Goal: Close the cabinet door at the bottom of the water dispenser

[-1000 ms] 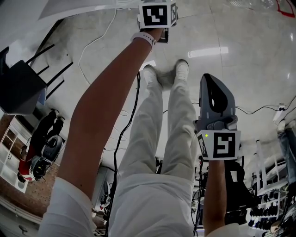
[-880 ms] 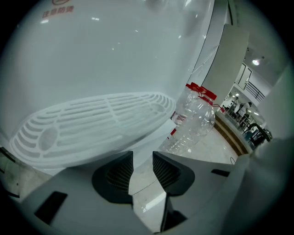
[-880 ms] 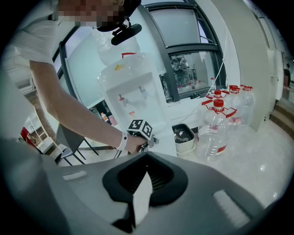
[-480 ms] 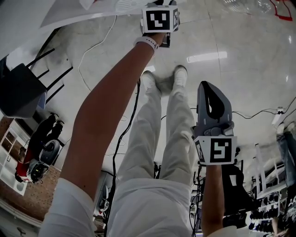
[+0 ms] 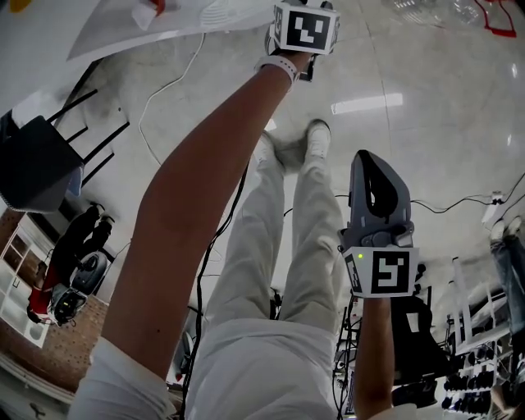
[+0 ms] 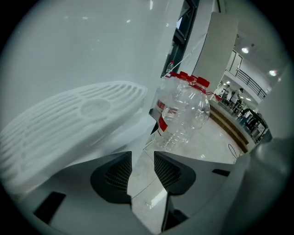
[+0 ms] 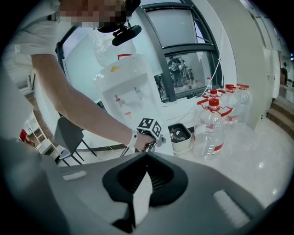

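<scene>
The white water dispenser [image 7: 123, 89] stands by the window, its taps facing me. In the head view its white front panel [image 5: 139, 29] and slotted drip tray [image 5: 225, 11] lie along the top edge. My left gripper [image 5: 305, 29] reaches out at arm's length to the dispenser's lower part. Its jaws are opening [image 6: 141, 170], with only floor and a thin white edge showing in the gap. The drip tray [image 6: 78, 121] looms just to their left. I cannot make out the cabinet door itself. My right gripper [image 5: 379, 197] hangs in mid-air over my legs, shut on nothing [image 7: 146, 160].
Several clear water bottles with red caps [image 7: 212, 131] stand on the pale floor right of the dispenser, beside a small white bin [image 7: 180, 137]. A dark chair [image 5: 37, 160] stands at the left. Cables [image 5: 164, 90] trail over the floor near my feet [image 5: 295, 139].
My left arm has swung to the right and slightly further out along the dispenser's base. The right gripper has stayed where it was.
</scene>
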The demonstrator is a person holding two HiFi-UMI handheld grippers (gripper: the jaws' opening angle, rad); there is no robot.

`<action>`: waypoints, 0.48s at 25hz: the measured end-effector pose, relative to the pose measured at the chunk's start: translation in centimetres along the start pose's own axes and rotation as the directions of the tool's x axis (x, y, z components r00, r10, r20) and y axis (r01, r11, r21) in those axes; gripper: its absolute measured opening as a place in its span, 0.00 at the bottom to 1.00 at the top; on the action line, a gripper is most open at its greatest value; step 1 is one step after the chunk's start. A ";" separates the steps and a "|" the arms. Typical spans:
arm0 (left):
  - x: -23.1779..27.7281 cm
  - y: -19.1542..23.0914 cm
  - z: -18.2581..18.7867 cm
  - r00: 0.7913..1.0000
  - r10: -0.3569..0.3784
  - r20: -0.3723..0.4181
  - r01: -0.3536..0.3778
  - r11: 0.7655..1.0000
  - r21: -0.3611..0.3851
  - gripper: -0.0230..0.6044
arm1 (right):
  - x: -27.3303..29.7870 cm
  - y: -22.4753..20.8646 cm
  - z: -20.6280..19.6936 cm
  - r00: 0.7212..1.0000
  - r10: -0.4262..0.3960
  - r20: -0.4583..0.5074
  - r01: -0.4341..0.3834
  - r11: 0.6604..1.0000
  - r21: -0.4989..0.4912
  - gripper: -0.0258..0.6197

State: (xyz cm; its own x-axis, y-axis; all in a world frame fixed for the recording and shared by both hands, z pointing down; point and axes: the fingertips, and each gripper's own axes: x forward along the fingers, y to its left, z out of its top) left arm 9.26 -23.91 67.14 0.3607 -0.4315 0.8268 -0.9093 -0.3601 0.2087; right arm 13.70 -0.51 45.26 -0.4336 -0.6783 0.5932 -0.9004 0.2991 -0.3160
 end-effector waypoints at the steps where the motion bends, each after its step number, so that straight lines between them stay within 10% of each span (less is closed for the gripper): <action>1: 0.0 -0.3 0.2 1.000 -0.004 0.004 0.004 1.000 0.014 0.25 | -0.1 -0.1 0.1 1.000 -0.002 0.002 0.002 1.000 0.001 0.05; 12: 1.6 0.3 0.9 0.999 0.049 0.013 -0.049 0.999 0.002 0.27 | -0.7 -1.8 0.1 1.000 -0.015 0.006 0.015 1.000 0.011 0.05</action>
State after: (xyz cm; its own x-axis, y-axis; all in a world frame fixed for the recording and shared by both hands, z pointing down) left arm 9.72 -25.46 68.12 0.3184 -0.4591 0.8294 -0.9255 -0.3400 0.1671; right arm 15.59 -0.68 45.32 -0.4194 -0.6872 0.5932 -0.9064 0.2810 -0.3153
